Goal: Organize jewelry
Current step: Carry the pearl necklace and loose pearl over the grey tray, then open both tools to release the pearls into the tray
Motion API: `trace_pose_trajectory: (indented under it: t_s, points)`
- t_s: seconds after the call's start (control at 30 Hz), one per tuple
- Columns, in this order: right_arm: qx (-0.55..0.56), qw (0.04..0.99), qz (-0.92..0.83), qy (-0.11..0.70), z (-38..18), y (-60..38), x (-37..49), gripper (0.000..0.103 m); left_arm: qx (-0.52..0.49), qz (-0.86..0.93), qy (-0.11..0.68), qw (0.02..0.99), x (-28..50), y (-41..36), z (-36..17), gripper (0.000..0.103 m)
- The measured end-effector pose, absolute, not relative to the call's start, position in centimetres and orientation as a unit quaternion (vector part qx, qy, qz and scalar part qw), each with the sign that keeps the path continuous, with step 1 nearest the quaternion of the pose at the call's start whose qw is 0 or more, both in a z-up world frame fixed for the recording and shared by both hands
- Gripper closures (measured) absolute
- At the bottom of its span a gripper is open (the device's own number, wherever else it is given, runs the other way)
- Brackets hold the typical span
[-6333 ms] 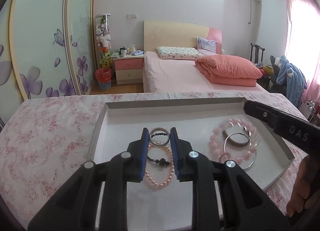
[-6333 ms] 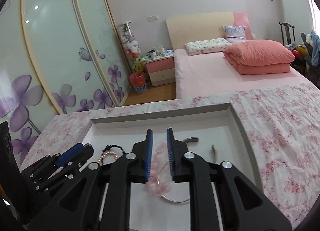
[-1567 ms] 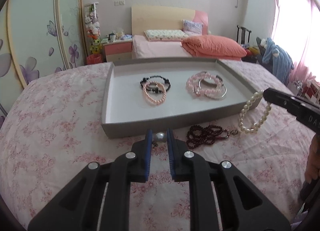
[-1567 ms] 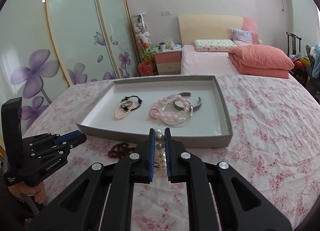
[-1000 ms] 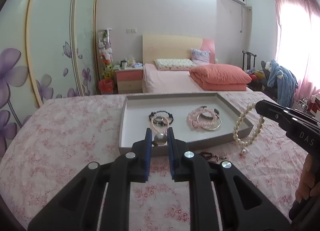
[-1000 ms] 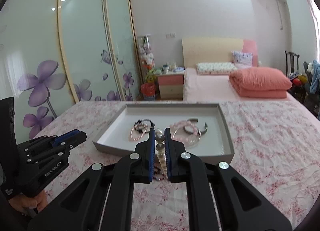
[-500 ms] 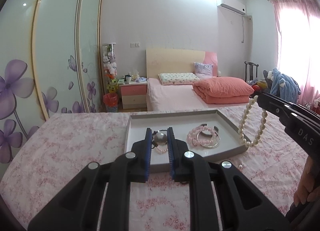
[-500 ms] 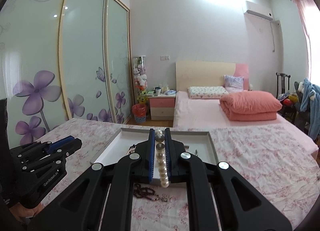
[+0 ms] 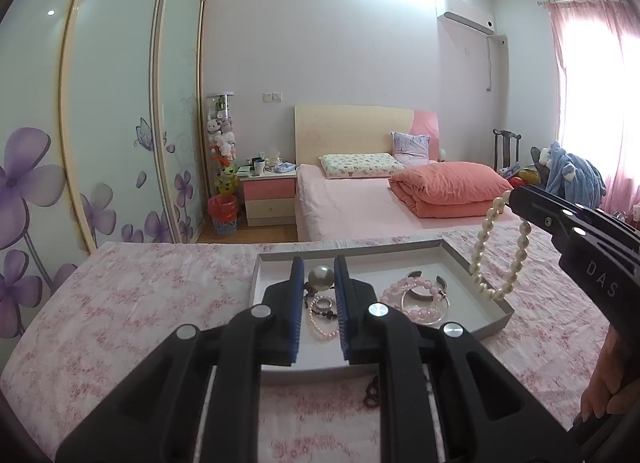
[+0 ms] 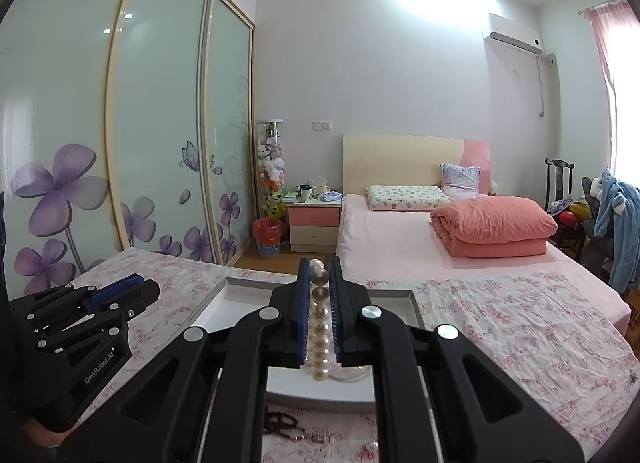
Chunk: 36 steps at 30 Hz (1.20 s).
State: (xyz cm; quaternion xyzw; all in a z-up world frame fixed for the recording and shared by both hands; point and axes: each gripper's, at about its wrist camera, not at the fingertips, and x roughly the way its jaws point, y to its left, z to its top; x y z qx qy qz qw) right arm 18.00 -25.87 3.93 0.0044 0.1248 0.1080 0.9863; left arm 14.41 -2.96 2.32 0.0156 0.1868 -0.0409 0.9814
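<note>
My left gripper [image 9: 320, 277] is shut on a single large pearl bead [image 9: 321, 277] and holds it above the grey tray [image 9: 502, 309]. My right gripper [image 10: 319, 283] is shut on a white pearl necklace [image 10: 320, 333], which hangs in a loop over the tray's right side in the left wrist view [image 9: 496, 259]. Inside the tray lie a pink bead bracelet [image 9: 412, 299] with silver bangles, a pink pearl bracelet [image 9: 320, 327] and a dark bead bracelet [image 9: 322, 309]. A dark red bead strand [image 10: 286, 425] lies on the floral cloth in front of the tray.
The tray sits on a table with a pink floral cloth [image 9: 140, 303]. A small loose pearl [image 10: 373, 446] lies on the cloth near the front. A bed [image 9: 360, 203], a nightstand [image 9: 268, 199] and sliding wardrobe doors [image 9: 112, 123] stand beyond.
Both grippers have risen and tilted up from the cloth over the tray, each still holding its item. The pearl necklace now hangs free in the air.
</note>
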Motion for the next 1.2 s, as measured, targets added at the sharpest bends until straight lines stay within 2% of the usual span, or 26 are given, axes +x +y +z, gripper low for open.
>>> trace_pose_trajectory:
  t_s: [0.67,1.2]
  points:
    - [0.025,0.976,0.112,0.184,1.4,-25.4,25.1,0.093,0.0,-0.051,0.237,0.97,22.7,-2.6,-0.9,0.087]
    - [0.085,0.943,0.14,0.29,-2.7,-25.9,30.3,0.092,-0.002,-0.074,0.294,0.953,27.2,-3.9,-4.2,0.087]
